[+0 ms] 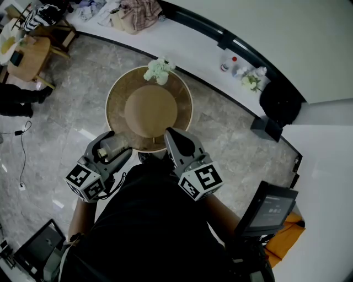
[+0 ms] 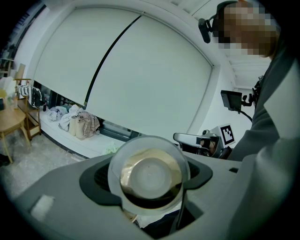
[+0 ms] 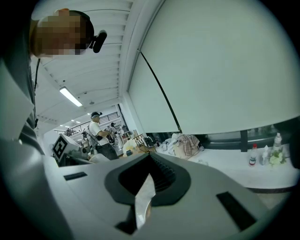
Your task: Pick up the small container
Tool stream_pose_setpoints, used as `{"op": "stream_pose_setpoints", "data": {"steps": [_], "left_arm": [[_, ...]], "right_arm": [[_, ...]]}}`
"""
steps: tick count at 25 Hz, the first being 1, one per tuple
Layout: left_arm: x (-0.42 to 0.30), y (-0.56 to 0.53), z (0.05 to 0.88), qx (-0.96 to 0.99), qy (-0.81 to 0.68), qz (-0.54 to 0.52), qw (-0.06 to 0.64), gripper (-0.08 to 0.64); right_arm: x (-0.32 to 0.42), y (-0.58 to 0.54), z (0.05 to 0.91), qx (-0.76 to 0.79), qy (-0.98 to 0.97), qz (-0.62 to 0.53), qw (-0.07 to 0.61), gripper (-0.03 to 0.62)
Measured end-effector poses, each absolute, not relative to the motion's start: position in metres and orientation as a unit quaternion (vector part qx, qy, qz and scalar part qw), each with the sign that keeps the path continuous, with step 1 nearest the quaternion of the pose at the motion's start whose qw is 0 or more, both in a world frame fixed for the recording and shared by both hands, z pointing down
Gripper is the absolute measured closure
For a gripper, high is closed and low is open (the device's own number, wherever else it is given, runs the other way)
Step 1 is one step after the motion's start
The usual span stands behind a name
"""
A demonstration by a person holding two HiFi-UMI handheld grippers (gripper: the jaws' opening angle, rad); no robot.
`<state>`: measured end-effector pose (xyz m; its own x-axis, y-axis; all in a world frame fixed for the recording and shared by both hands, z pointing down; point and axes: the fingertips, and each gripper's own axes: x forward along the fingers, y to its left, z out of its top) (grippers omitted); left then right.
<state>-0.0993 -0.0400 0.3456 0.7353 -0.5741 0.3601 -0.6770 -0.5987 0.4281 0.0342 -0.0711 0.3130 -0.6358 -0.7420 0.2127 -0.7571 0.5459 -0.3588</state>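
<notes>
The small container (image 1: pixel 112 145) is a clear round tub, held off the near edge of the round wooden table (image 1: pixel 118 96). My left gripper (image 1: pixel 117 144) is shut on it. In the left gripper view the container (image 2: pixel 149 174) fills the space between the grey jaws, its round face towards the camera, and the left gripper (image 2: pixel 150 180) clamps its sides. My right gripper (image 1: pixel 170 134) hovers over the table's near edge beside it, jaws together. In the right gripper view the right gripper (image 3: pixel 146 197) shows only a thin pale sliver between its dark pads.
A bunch of pale flowers (image 1: pixel 159 70) stands at the table's far edge. A white ledge runs behind with bottles (image 1: pixel 233 62) and a heap of clothes (image 1: pixel 138 14). A small wooden side table (image 1: pixel 30 55) is far left, and a monitor (image 1: pixel 270 209) at right.
</notes>
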Motion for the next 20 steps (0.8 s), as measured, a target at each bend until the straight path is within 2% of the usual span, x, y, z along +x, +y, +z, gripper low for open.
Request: {"op": "stream_pose_setpoints", "data": {"steps": [20], "left_arm": [[-0.0963, -0.0406, 0.3495, 0.887, -0.352, 0.097, 0.281, 0.224]], "right_arm": [[0.0368, -0.0694, 0.3202, 0.428, -0.876, 0.224, 0.016, 0.586]]}}
